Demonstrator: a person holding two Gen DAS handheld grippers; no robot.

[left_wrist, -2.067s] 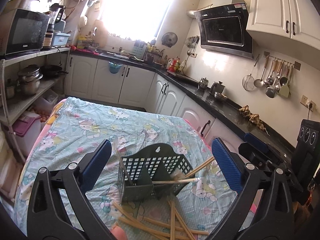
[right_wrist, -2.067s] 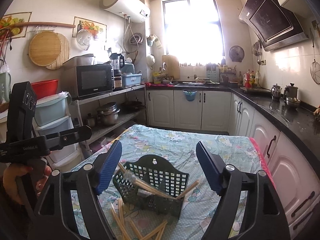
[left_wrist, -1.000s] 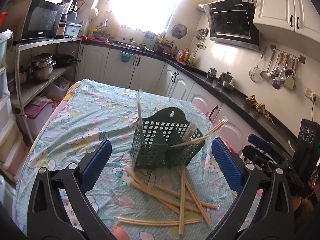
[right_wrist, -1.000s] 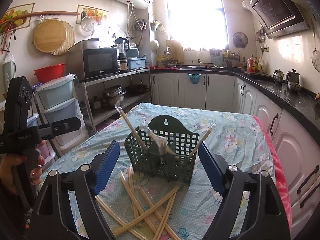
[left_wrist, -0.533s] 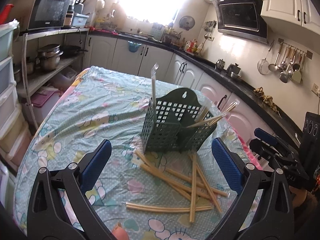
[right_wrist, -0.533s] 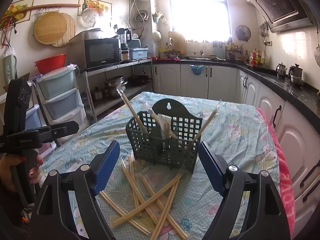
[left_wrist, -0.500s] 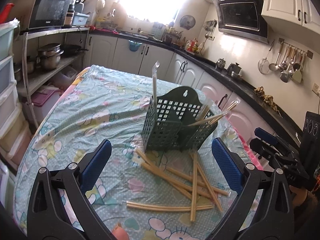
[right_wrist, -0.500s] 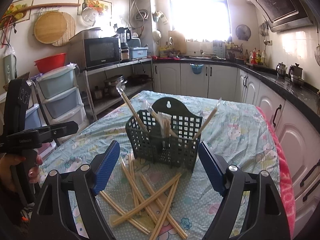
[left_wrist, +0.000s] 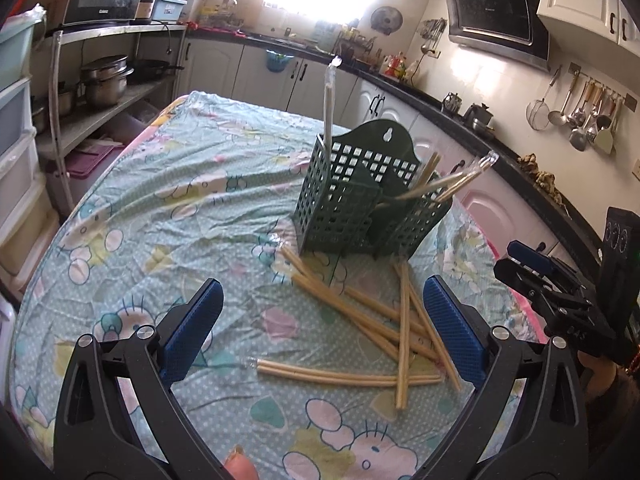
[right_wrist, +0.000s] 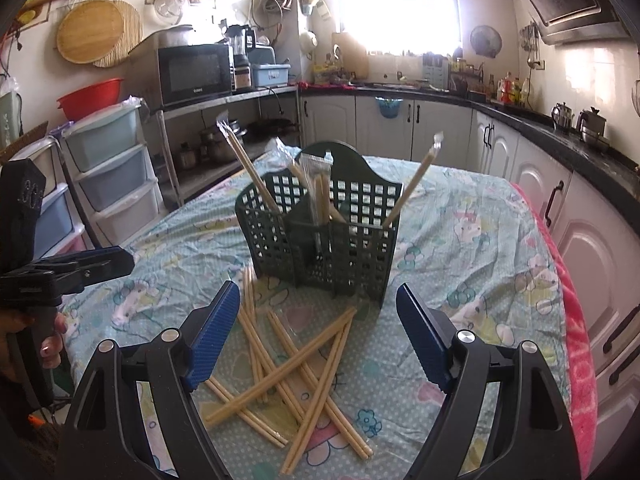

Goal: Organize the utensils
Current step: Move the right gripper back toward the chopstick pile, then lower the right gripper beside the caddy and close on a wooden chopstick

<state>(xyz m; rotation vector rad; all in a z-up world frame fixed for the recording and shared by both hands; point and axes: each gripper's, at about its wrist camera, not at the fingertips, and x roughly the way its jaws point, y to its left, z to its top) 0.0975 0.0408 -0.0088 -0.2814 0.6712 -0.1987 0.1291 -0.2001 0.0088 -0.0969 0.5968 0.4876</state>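
A green slotted holder [left_wrist: 360,196] stands upright on the cartoon-print tablecloth [left_wrist: 168,208], and everything else arranges itself around it. A few chopsticks already lean out of its compartments, one nearly vertical at its left back corner as the left camera sees it. The rest, a loose pile of chopsticks [left_wrist: 384,320], lie flat on the cloth just in front of the holder, on the side facing both hands, crossing one another at different angles.

The left gripper [left_wrist: 320,328] hangs over that pile with its jaws spread wide and nothing between them. The right gripper [right_wrist: 316,336] is likewise wide open and empty, also poised above the near side of the heap.

From the left gripper, one pair of sticks [left_wrist: 344,374] lies closest, its length running crosswise, roughly parallel to the line between the two pads; the jaws would need to turn, or close over one end, to catch it. From the right gripper the sticks [right_wrist: 280,364] fan out mostly lengthwise away from it toward the holder, so closing across one looks easier there. Both hands seem about equally near.
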